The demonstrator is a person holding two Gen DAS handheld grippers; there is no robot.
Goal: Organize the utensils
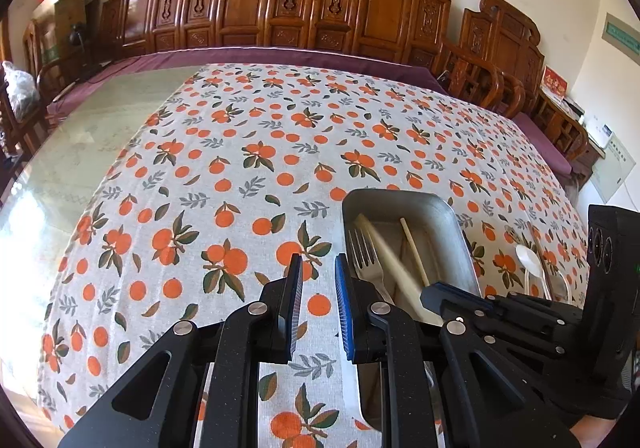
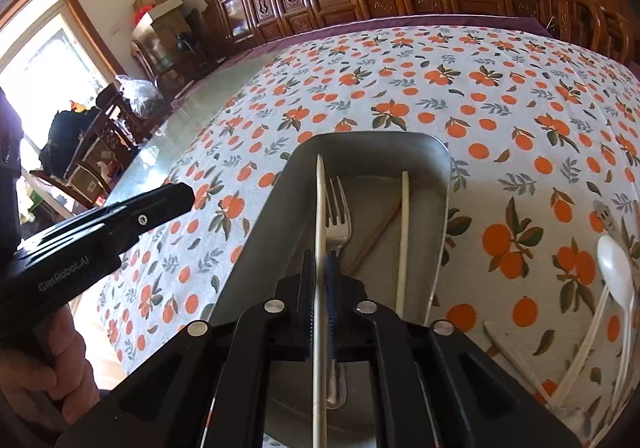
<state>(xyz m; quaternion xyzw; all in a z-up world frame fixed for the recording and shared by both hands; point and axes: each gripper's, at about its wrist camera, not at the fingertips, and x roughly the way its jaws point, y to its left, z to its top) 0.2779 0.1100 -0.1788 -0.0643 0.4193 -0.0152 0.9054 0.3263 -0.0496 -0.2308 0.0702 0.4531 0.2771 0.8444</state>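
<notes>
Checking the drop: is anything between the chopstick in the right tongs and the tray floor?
The fork lies in the metal tray directly under the held chopstick, so it may land on that; nothing else intervenes.

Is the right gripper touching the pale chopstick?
Touching: the right wrist view shows the right gripper with its fingers closed on the pale chopstick.

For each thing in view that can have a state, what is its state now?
Left tool: open, nothing between its fingers, over the tablecloth beside the tray.
Right tool: shut on a pale chopstick, above the tray.
Metal tray: holds a fork and another chopstick.
Fork: lying flat in the tray.
Second chopstick: lying in the tray.
White spoon: lying on the tablecloth, outside the tray.
</notes>
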